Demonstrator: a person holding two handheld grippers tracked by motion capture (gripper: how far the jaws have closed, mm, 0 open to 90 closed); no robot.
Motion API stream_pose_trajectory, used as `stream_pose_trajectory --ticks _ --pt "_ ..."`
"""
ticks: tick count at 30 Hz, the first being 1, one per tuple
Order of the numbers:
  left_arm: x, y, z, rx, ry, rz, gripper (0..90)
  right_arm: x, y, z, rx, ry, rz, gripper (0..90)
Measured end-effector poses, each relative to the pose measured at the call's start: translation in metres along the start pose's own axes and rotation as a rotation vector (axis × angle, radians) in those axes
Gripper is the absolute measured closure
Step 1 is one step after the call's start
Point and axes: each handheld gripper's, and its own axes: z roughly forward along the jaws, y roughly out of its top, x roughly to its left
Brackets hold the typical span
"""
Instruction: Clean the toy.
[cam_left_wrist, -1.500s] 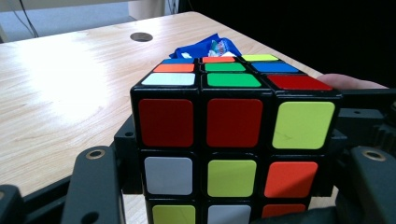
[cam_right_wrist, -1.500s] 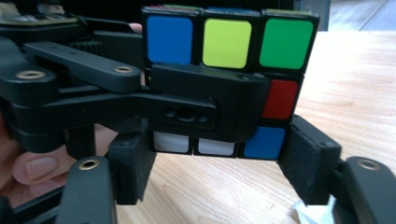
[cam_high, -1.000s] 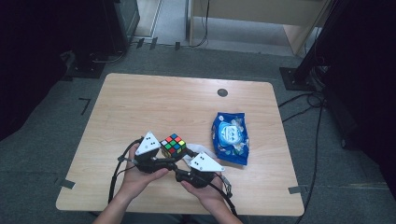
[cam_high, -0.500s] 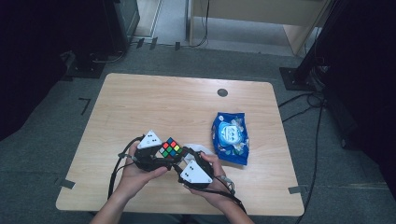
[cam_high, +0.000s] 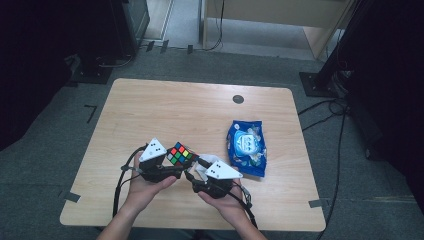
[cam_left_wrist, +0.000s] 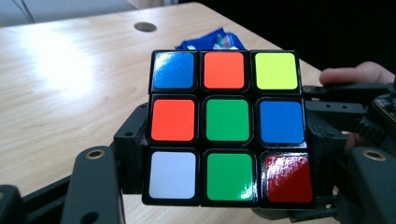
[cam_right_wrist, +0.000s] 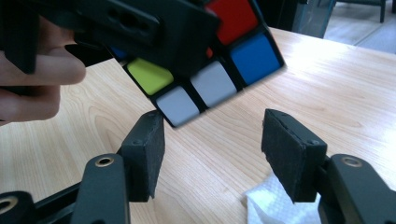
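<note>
Multicoloured cube (cam_high: 180, 153): clamped in left gripper (cam_high: 172, 167), scrambled; right gripper (cam_high: 192, 175) jaws closing beneath, not yet gripping.

Glossy plastic cube (cam_left_wrist: 226, 128), matt wood-grain table (cam_high: 200, 112), shiny blue plastic packet (cam_high: 246, 146), rough white tissue (cam_right_wrist: 275, 205).

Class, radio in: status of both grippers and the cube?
Left gripper shut on Rubik's cube, held above the table. Right gripper open beneath the cube, jaws just narrowing, not touching. White tissue under right jaws.
</note>
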Motion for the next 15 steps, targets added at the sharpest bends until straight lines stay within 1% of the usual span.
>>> stream_pose_trajectory --ticks 2,3,4,5,6,7,8,10,11,12,13,14,15 --pt "0.002 0.000 -0.003 -0.027 0.013 -0.001 33.8 -0.003 0.000 -0.001 0.010 -0.009 0.024 40.6" --pt "0.003 0.000 -0.005 -0.039 0.031 0.011 33.9 -0.008 0.001 -0.003 0.015 -0.019 0.087 44.2" --pt "0.003 0.000 -0.005 -0.039 0.031 0.011 33.9 -0.011 0.002 -0.004 0.010 -0.034 0.123 44.3" --pt "0.003 -0.001 -0.005 -0.045 0.043 0.023 33.9 -0.015 0.003 -0.006 0.007 -0.045 0.167 44.3" --pt "0.003 -0.002 -0.005 -0.053 0.053 0.027 33.9 -0.015 0.003 -0.006 0.007 -0.045 0.167 44.3" --pt "0.003 -0.003 -0.004 -0.057 0.054 0.028 33.9 -0.019 0.005 -0.009 0.003 -0.062 0.212 44.0" --pt "0.003 -0.004 -0.003 -0.062 0.054 0.030 33.9 -0.023 0.007 -0.012 -0.013 -0.069 0.256 43.2" --pt "0.002 -0.007 0.000 -0.065 0.058 0.042 33.9 -0.031 0.012 -0.020 -0.049 -0.059 0.342 41.3" --pt "0.001 -0.009 0.002 -0.065 0.059 0.055 33.9 -0.036 0.018 -0.027 -0.078 -0.039 0.416 38.9" --pt "-0.001 -0.011 0.004 -0.070 0.063 0.069 33.9 -0.036 0.018 -0.027 -0.078 -0.039 0.416 38.9" --pt "-0.004 -0.013 0.006 -0.080 0.065 0.083 33.9 -0.038 0.025 -0.033 -0.101 -0.018 0.479 33.3" --pt "-0.006 -0.015 0.008 -0.085 0.065 0.097 33.9 -0.038 0.025 -0.033 -0.101 -0.018 0.479 33.3" --pt "-0.012 -0.018 0.012 -0.087 0.062 0.120 33.9 -0.038 0.029 -0.036 -0.109 0.006 0.535 28.8"
